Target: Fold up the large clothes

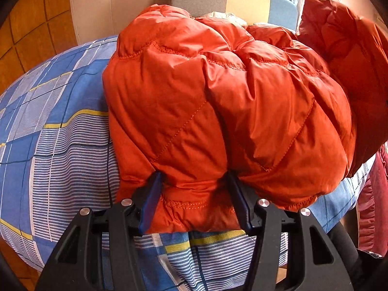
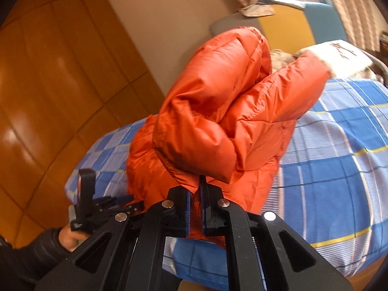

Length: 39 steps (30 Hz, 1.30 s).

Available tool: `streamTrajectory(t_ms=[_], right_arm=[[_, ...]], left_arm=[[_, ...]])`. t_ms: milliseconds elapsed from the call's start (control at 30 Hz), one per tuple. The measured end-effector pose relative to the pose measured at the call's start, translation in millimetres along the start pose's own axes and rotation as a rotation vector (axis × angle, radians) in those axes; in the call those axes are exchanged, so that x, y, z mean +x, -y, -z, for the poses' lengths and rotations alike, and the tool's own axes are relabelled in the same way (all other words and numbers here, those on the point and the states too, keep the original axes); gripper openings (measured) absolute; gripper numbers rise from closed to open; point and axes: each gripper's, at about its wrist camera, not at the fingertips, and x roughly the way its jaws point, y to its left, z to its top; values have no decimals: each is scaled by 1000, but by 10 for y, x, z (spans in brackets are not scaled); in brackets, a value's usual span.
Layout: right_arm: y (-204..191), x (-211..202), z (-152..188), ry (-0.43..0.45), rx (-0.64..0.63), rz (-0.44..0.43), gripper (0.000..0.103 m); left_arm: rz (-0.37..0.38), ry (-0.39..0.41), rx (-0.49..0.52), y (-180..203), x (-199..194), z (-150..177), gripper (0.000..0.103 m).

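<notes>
An orange quilted down jacket (image 1: 218, 101) lies bunched on a bed with a blue checked sheet (image 1: 48, 133). My left gripper (image 1: 194, 186) has its jaws wide apart, but a thick fold of the jacket's hem is pinched between them. In the right wrist view the jacket (image 2: 218, 126) is lifted and hangs in folds. My right gripper (image 2: 197, 194) is shut on a thin edge of it, raised above the bed (image 2: 339, 169). The left gripper's body (image 2: 87, 206) and the hand holding it show at the lower left of the right wrist view.
A wooden wardrobe (image 2: 48, 84) stands left of the bed. A grey, yellow and blue headboard (image 2: 303, 26) and a curtained window are at the far end. A white pillow (image 2: 339, 58) lies near the headboard. A dark red garment (image 1: 373, 206) hangs at the right.
</notes>
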Motion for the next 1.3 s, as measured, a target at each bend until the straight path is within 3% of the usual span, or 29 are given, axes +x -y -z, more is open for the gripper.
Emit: streamTrajectory(t_ms=[967, 1300], right_arm=[[-787, 537, 243, -199, -244, -218, 5], [-555, 418, 113, -170, -252, -169, 4]], left_arm=[[24, -5, -35, -172, 3, -15, 48], [29, -2, -41, -199, 13, -20, 48]])
